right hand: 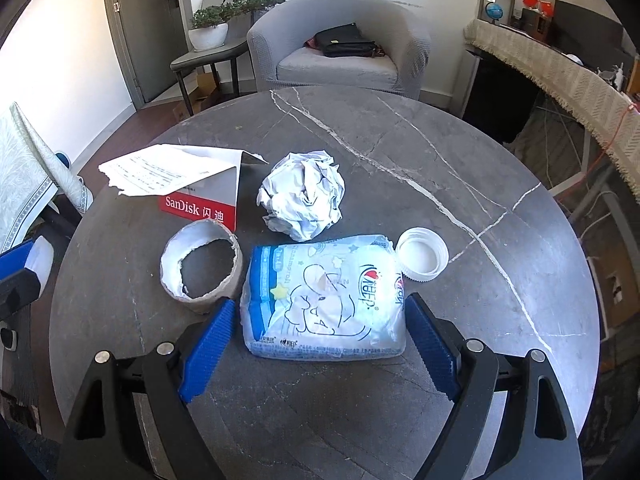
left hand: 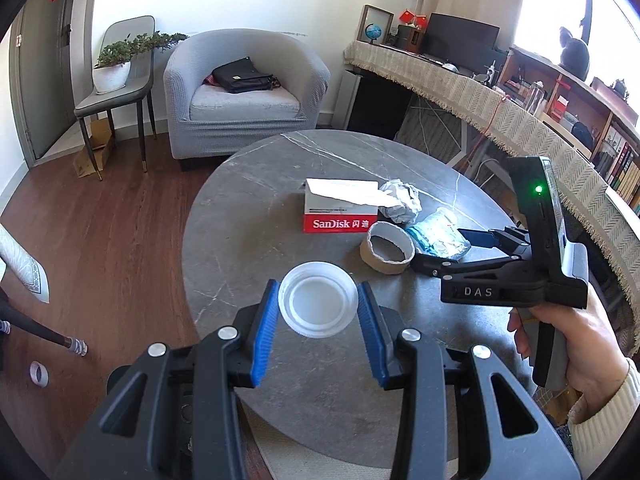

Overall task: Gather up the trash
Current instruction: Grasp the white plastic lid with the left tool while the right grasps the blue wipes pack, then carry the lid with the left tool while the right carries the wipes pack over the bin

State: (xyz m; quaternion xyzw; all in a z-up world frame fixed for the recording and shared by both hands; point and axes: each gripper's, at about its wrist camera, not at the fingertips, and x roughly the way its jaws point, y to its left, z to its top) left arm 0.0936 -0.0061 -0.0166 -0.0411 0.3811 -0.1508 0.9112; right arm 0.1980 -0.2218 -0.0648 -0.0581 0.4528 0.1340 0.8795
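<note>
Trash lies on a round grey marble table (left hand: pixel 248 208). In the left wrist view my left gripper (left hand: pixel 318 302) grips a white plastic lid (left hand: pixel 318 300) between its blue pads. Beyond lie a cardboard tape roll (left hand: pixel 387 248), a torn SanDisk box (left hand: pixel 340 210), a crumpled paper ball (left hand: pixel 400 200) and a blue-white tissue pack (left hand: pixel 440 234). My right gripper (right hand: pixel 320 316) is open, its fingers on either side of the tissue pack (right hand: pixel 324 300). Around it are the tape roll (right hand: pixel 202 266), the paper ball (right hand: pixel 302 194), the SanDisk box (right hand: pixel 192 184) and a second white lid (right hand: pixel 422 254).
A grey armchair (left hand: pixel 244 92) with a black bag stands behind the table. A chair with a potted plant (left hand: pixel 120 64) is at the back left. A cloth-covered desk (left hand: pixel 500 108) with a monitor runs along the right. The floor is wood.
</note>
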